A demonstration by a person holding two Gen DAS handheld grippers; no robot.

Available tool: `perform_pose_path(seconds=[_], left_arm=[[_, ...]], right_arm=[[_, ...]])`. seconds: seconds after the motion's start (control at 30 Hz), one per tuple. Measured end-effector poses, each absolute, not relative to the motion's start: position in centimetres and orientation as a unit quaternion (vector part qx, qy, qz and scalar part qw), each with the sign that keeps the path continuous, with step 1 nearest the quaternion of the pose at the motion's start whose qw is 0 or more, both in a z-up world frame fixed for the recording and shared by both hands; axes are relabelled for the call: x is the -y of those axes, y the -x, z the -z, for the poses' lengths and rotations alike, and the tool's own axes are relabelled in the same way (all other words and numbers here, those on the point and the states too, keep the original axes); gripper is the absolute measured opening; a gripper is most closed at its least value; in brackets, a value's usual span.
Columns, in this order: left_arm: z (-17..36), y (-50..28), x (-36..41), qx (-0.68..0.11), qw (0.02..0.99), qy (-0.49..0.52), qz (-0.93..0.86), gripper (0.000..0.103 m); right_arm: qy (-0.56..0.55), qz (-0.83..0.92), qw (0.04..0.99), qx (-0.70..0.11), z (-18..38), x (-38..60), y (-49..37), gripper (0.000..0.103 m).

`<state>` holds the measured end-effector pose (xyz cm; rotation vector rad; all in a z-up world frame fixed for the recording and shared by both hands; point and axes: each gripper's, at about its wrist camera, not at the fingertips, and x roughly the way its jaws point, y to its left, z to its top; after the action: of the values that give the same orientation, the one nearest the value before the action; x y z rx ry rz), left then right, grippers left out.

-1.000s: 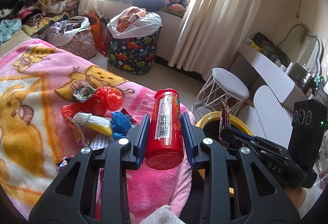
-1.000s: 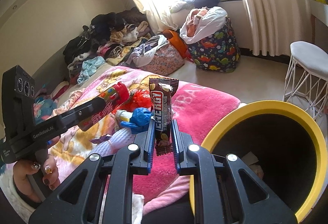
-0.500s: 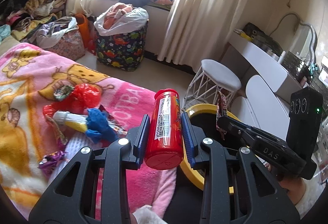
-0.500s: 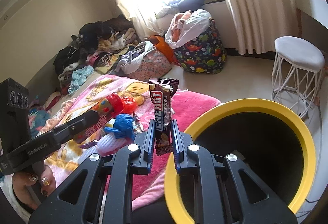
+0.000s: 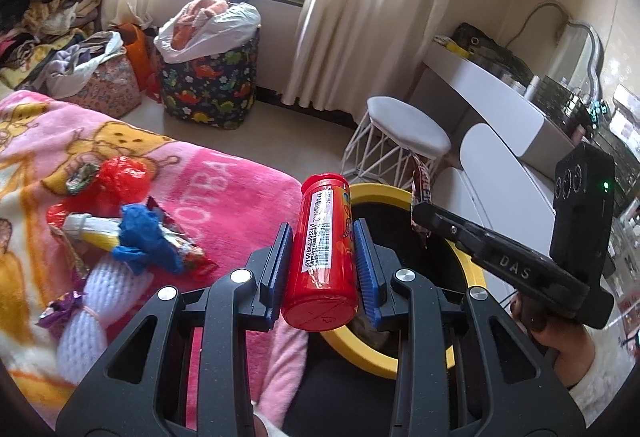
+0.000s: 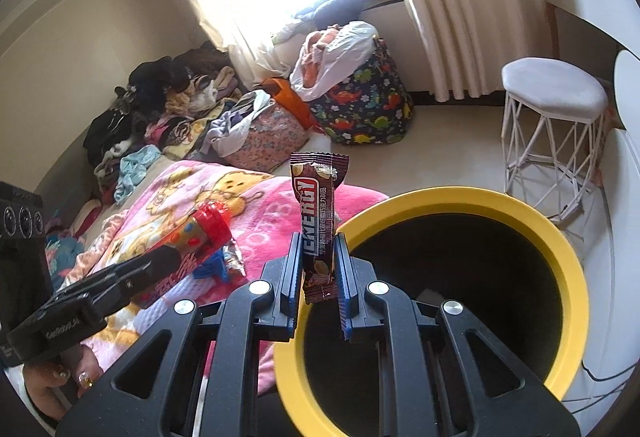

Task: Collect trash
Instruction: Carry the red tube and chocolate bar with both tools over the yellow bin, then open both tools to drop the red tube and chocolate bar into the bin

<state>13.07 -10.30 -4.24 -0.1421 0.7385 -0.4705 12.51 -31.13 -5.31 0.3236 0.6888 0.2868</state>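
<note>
My left gripper (image 5: pixel 320 255) is shut on a red plastic candy tube (image 5: pixel 323 257), held at the near rim of the yellow-rimmed black bin (image 5: pixel 472 269). My right gripper (image 6: pixel 319 271) is shut on a brown energy bar wrapper (image 6: pixel 318 213), upright over the left rim of the bin (image 6: pixel 568 257). The right gripper with the wrapper also shows in the left wrist view (image 5: pixel 420 213), above the bin. More trash lies on the pink blanket (image 5: pixel 224 185): a red bag (image 5: pixel 120 181), a blue wrapper (image 5: pixel 146 237), a yellow-white tube (image 5: pixel 94 231).
A white wire stool (image 6: pixel 554 133) stands beyond the bin. A dinosaur-print laundry bag (image 5: pixel 210 77) and piles of clothes (image 6: pixel 168 109) sit by the curtained window. A white desk (image 5: pixel 492 93) runs along the right wall.
Both grippers have moved right, off the blanket and towards the bin. The bin now fills more of both views. Both still hold their items.
</note>
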Motion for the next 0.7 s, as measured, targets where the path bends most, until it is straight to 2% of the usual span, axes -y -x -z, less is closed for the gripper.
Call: perform_pose_path(seconds=[0.7], left_arm=[[6.3,-13.4,15.5,-0.381,0.882,0.040,0.275,0.025]], right_arm=[[-0.198,-0.069,0.902,-0.377,8.3,36.3,-12.7,0.016]])
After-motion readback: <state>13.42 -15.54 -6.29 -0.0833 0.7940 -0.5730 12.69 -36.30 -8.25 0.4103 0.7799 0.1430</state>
